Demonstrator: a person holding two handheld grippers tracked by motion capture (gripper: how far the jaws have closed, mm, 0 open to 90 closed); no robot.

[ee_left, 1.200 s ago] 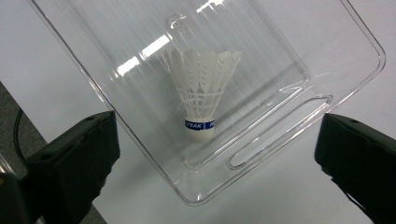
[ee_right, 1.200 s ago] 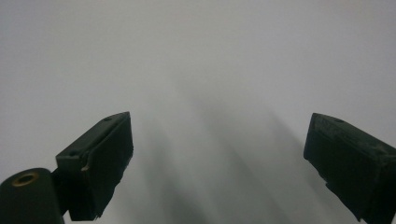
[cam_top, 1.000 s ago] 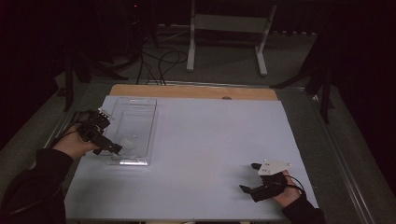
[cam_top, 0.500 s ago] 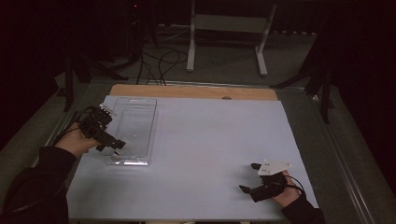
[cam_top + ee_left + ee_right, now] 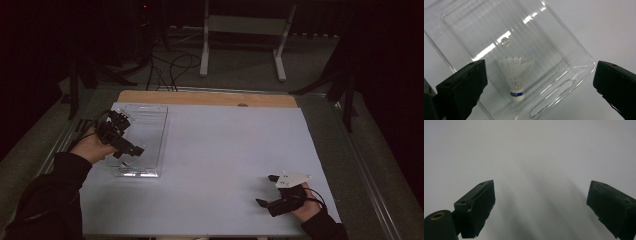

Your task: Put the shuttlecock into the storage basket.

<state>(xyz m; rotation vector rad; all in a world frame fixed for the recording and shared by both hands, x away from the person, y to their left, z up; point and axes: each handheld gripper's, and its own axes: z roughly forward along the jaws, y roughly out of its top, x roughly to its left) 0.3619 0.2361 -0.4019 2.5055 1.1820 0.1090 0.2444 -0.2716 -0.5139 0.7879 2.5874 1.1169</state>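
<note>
Left gripper (image 5: pixel 539 87) hangs over the clear plastic tray (image 5: pixel 564 45), fingers (image 5: pixel 464 85) spread wide, nothing between them, and the white shuttlecock (image 5: pixel 516 75) lies inside the tray near its closest end, cork with the blue band pointing toward the camera. In the high view the tray (image 5: pixel 155 125) sits at the left side of the pale sheet (image 5: pixel 225 150) covering the desk, with the left gripper (image 5: pixel 131 150) above its near half. Right gripper (image 5: pixel 266 191) rests well away from the tray, at the sheet's near right, fingers (image 5: pixel 474 205) also wide apart over bare surface. The risk, as I read it: a feather skirt crushes easily if pinched hard, and the light tray could skid or tip if a finger catches its wall. Beyond the tray, a wooden edge, then a dim room with cables and a metal stand on the floor.
</note>
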